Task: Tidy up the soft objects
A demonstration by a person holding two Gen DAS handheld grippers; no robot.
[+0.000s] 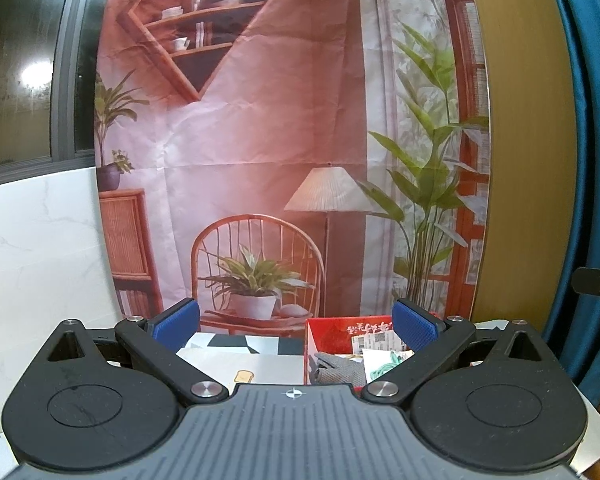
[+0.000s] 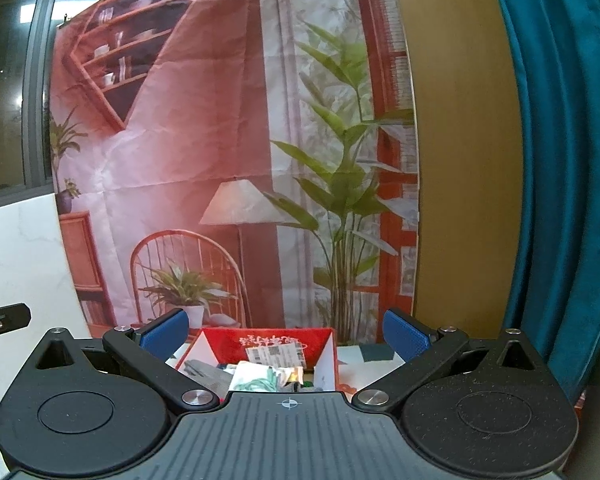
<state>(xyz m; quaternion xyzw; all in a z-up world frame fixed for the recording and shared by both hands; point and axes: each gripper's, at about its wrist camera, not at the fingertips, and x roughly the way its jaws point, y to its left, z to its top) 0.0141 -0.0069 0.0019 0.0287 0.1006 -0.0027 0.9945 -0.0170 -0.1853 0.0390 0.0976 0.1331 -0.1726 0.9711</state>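
A red open box [image 1: 332, 332] stands on the table, right of centre in the left wrist view. It holds a grey glove [image 1: 336, 368], a green cord [image 1: 384, 368] and paper packets. In the right wrist view the same box [image 2: 268, 340] sits straight ahead, with the grey glove [image 2: 204, 372] and a packet with green cord [image 2: 260, 378] inside. My left gripper [image 1: 296, 326] is open and empty, held above the table short of the box. My right gripper [image 2: 284, 334] is open and empty, in front of the box.
A patterned tablecloth [image 1: 240, 360] with a toast print covers the table. A printed room backdrop [image 1: 280, 140] hangs behind. A teal curtain [image 2: 560, 160] hangs at the right, a white marble panel [image 1: 36, 260] at the left.
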